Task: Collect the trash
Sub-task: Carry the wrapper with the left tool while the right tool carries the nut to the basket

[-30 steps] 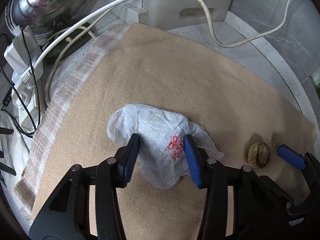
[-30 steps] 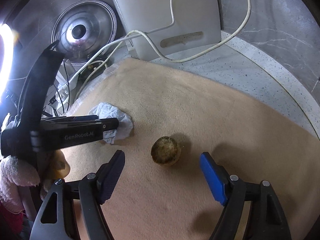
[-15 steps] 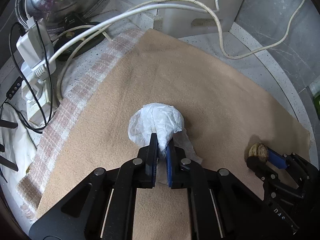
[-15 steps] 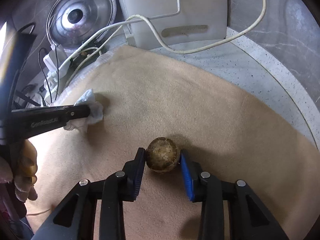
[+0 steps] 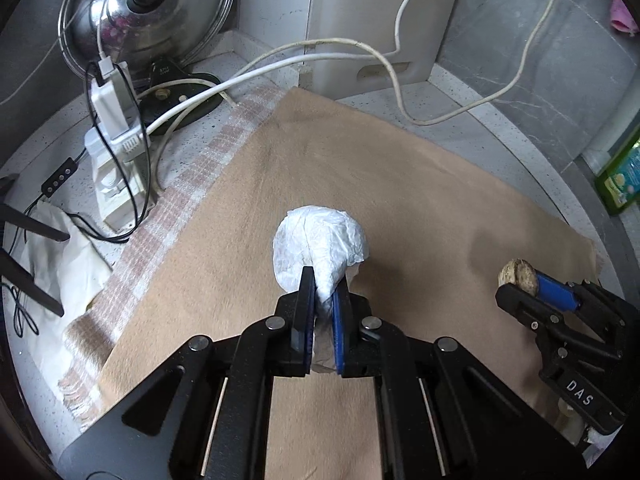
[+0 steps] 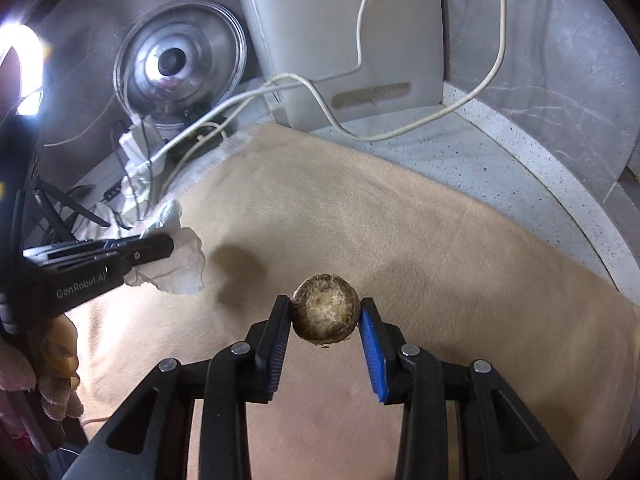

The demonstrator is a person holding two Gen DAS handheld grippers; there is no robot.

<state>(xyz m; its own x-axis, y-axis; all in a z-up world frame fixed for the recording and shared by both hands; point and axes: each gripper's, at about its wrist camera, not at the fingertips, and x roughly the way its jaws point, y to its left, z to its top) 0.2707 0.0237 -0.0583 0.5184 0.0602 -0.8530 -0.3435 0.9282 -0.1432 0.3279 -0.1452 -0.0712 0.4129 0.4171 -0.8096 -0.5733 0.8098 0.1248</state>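
A speckled pale counter (image 5: 472, 136) carries a tan cloth (image 5: 360, 184) that covers most of its near and middle part; the cloth's left edge shows a pink-and-white checked border (image 5: 188, 196). Left of the cloth, a white power strip (image 5: 116, 176) lies on the counter with black and white cables (image 5: 248, 76) running over it, and a crumpled white rag (image 5: 60, 256) sits nearer. At the far left corner a metal pot lid (image 5: 148, 8) leans against the wall. A white cord (image 5: 440, 120) trails across the far counter behind the cloth.
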